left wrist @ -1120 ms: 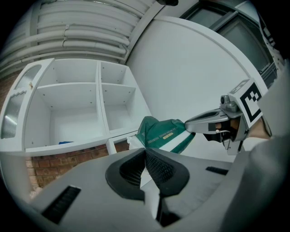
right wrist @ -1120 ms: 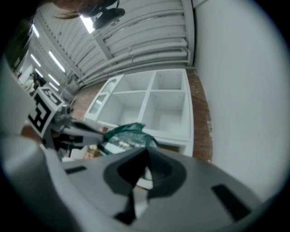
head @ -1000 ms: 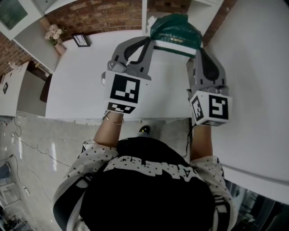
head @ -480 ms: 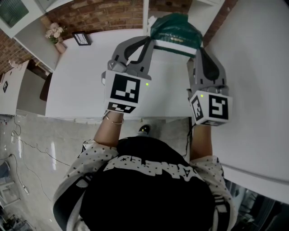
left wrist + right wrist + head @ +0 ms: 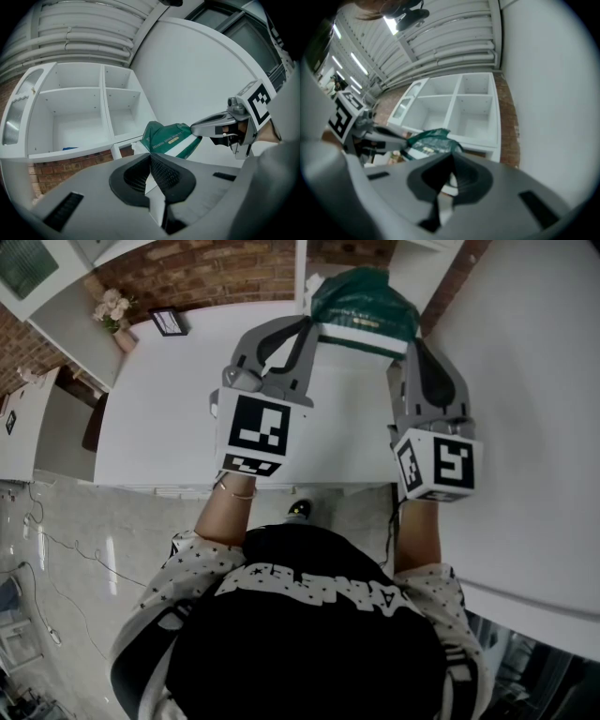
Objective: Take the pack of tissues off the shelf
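Observation:
A green and white pack of tissues [image 5: 364, 310] hangs in the air between my two grippers, above the white table. My left gripper [image 5: 314, 331] is shut on the pack's left end and my right gripper [image 5: 411, 338] is shut on its right end. In the left gripper view, a white flap of the pack [image 5: 168, 139] runs into the shut jaws of the left gripper [image 5: 151, 159], and the right gripper [image 5: 199, 129] pinches the far end. In the right gripper view, the pack [image 5: 431, 143] sits just past the right gripper [image 5: 451, 171], with the left gripper [image 5: 396, 140] on its other end.
A white shelf unit [image 5: 79, 117] with open compartments stands against a brick wall; a small blue thing [image 5: 70, 148] lies in one compartment. Below me is the white table [image 5: 169, 418], with a picture frame [image 5: 170, 323] and flowers [image 5: 112, 310] at its far left.

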A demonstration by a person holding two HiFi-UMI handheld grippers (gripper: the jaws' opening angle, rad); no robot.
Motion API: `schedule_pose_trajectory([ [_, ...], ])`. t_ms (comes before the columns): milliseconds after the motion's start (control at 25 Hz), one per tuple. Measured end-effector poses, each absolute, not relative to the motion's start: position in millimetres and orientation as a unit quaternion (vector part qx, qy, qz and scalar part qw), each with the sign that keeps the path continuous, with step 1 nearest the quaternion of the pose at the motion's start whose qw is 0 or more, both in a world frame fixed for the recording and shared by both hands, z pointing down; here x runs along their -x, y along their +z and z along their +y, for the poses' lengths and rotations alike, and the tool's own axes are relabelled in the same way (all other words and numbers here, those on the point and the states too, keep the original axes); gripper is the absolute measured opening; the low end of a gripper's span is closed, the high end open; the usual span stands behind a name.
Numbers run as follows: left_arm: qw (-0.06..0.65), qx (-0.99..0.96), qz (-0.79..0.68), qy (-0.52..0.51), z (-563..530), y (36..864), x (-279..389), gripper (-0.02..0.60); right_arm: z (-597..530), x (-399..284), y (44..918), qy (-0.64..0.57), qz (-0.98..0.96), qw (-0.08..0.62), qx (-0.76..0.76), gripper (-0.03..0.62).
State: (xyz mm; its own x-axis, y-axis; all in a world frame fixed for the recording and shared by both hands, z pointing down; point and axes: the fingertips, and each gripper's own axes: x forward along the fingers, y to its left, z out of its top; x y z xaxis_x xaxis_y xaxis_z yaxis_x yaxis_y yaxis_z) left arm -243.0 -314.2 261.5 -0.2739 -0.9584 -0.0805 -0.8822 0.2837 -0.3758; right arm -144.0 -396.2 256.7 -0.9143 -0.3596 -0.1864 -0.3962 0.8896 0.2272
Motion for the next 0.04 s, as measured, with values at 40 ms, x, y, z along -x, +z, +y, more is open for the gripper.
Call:
schedule_pose_trajectory([
  [40,0.147,0.585,0.787,-0.129,-314.2,261.6,242.9,0.037,-396.2,143.8,256.7,0.131,0.969,0.07,0.195,0.031],
])
